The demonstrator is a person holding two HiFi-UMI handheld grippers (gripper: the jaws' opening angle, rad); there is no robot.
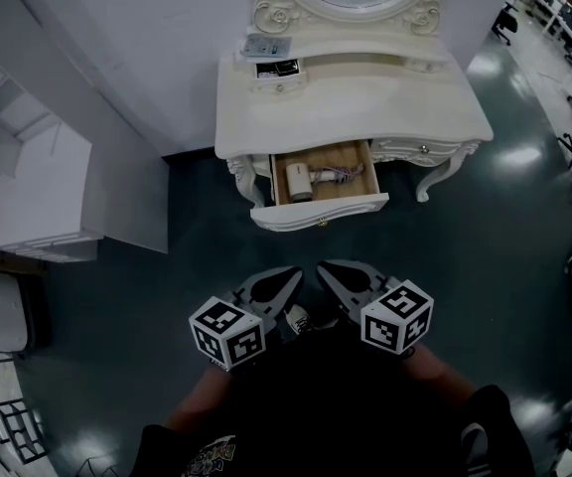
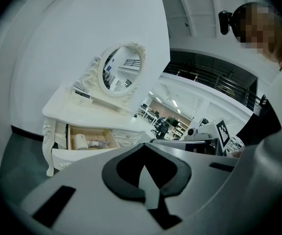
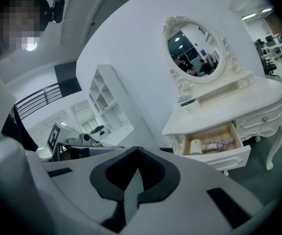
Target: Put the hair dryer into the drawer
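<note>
A dark floor holds a white dressing table (image 1: pixel 365 97). Its drawer (image 1: pixel 321 212) is pulled open and the hair dryer (image 1: pixel 299 180) lies inside. The left gripper (image 1: pixel 288 278) and right gripper (image 1: pixel 332 272) hover well apart from it, jaws pressed together on nothing, so the placing looks done.

The left tongs (image 1: pixel 288 278) and right tongs (image 1: pixel 328 269) are pale grey, wedge-shaped shells that taper to darker tips. Each carries a white cube (image 1: pixel 228 332) printed with black square markers (the right one's cube (image 1: pixel 397 316) looks the same). In the gripper views each shell has a dark-lined, spade-shaped opening (image 2: pixel 147 173) and black rectangular slots (image 2: pixel 55 205). The person wears a black top (image 1: pixel 346 405) with a pale print (image 1: pixel 212 455) on it.
</note>
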